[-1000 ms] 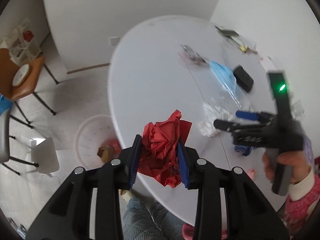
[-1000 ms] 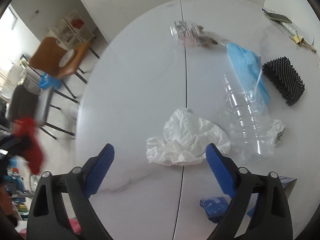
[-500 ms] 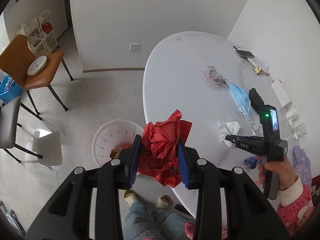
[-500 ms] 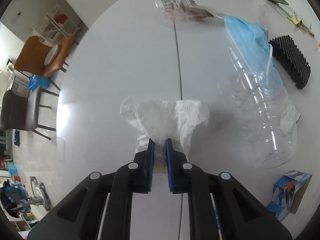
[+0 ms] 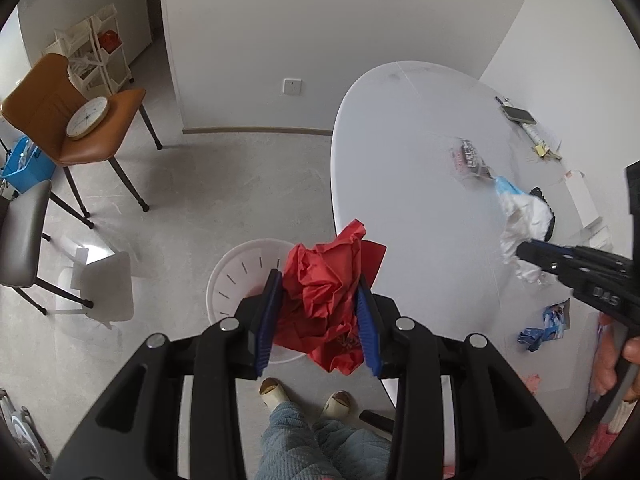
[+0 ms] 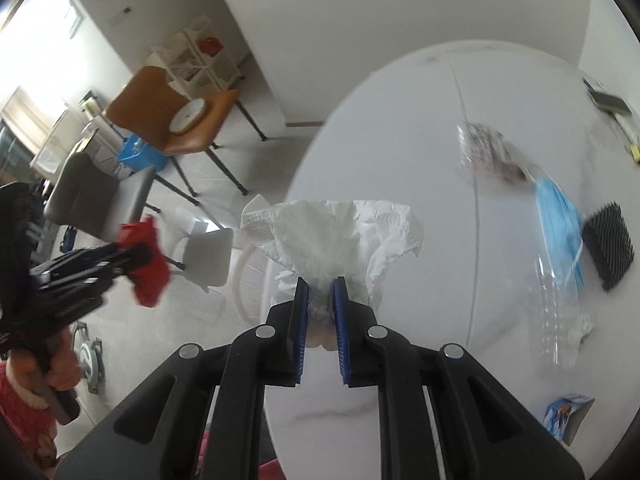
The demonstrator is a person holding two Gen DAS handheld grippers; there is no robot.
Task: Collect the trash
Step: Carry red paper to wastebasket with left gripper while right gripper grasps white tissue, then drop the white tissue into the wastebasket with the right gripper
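My left gripper (image 5: pixel 319 280) is shut on a crumpled red paper (image 5: pixel 320 252) and hangs beside the table edge, over the white slotted bin (image 5: pixel 240 276) on the floor. The right gripper (image 6: pixel 321 282) pinches a crumpled white tissue (image 6: pixel 340 228) between its blue pads; its jaws are opening slightly while the tissue stays gripped. The tissue is lifted clear of the white round table (image 6: pixel 400 140), near its left edge. From the left wrist view the right gripper (image 5: pixel 520 248) holds the tissue (image 5: pixel 524 216) above the tabletop.
On the table lie a clear plastic bottle (image 6: pixel 556 320), a blue face mask (image 6: pixel 558 216), a black brush (image 6: pixel 608 248), a clear wrapper (image 6: pixel 488 152) and a small blue carton (image 6: pixel 568 416). An orange chair (image 5: pixel 80 120) and a grey chair (image 5: pixel 20 240) stand left. The person's feet (image 5: pixel 304 396) are by the bin.
The right gripper closed on the white tissue and lifted it off the table. The left gripper carried the red paper leftward from over the table edge to above the bin.
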